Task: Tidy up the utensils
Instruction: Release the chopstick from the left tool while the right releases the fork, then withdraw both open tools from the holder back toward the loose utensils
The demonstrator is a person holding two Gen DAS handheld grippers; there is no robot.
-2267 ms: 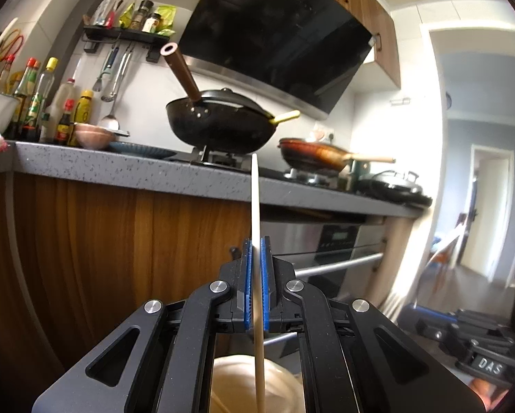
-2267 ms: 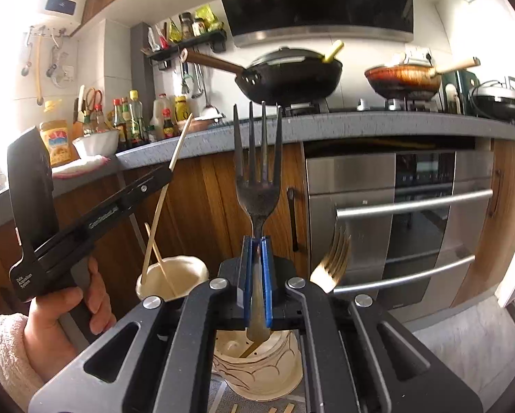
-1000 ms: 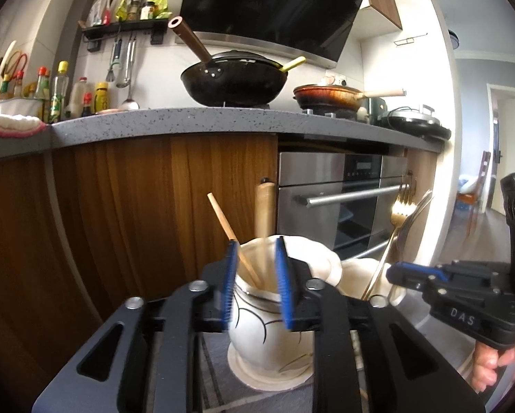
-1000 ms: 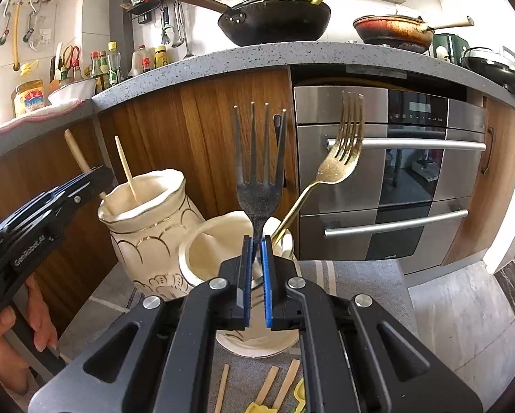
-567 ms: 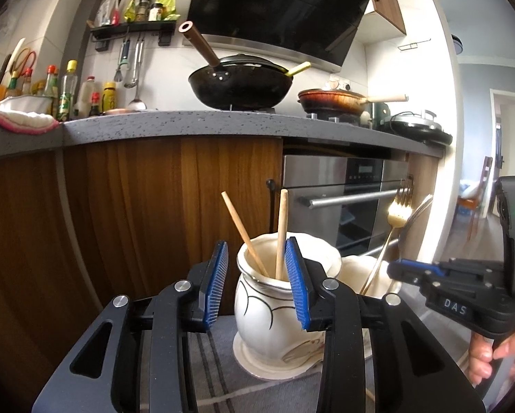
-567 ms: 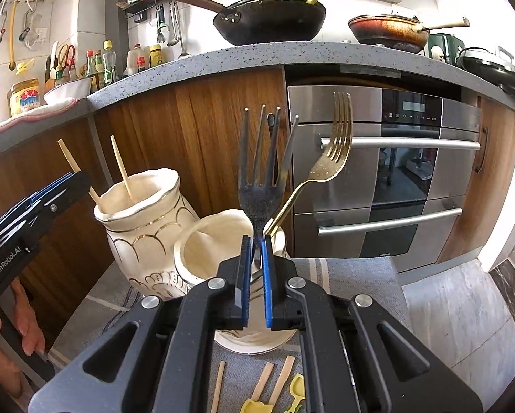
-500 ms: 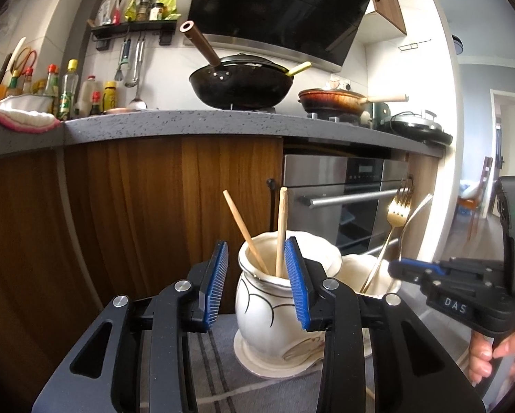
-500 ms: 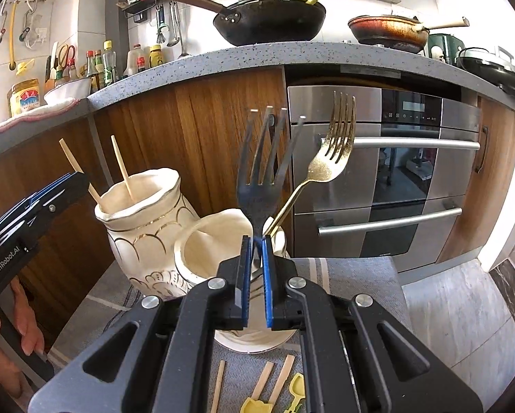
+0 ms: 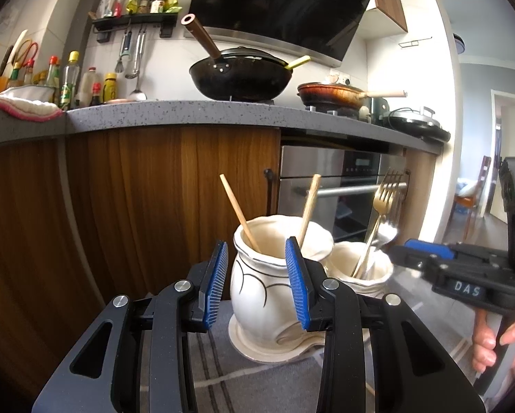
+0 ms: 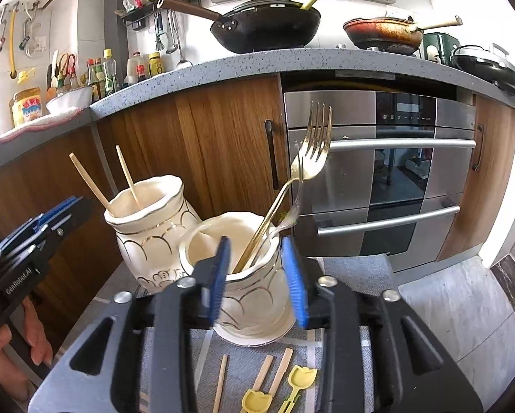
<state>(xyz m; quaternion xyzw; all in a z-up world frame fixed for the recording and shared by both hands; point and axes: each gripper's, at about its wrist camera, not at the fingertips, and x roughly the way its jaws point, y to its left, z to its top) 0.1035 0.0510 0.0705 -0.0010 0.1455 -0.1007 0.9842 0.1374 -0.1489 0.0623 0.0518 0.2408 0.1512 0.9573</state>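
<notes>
Gold fork (image 10: 314,148) in jar (image 10: 247,296), beyond parted right claw (image 10: 257,282).

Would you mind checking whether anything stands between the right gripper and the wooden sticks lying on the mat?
Nothing visible does. The right gripper, jaws open and empty, hangs just above the wooden sticks on the mat; the short jar stands beyond them, not between.

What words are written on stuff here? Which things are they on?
"DAS": on the black right hand-held gripper, seen from the left wrist.
"GenRobot.AI": on the black left hand-held gripper, seen from the right wrist.
Yellow jar's label, silver oven's display, bottle labels: too small or blurred to read.
</notes>
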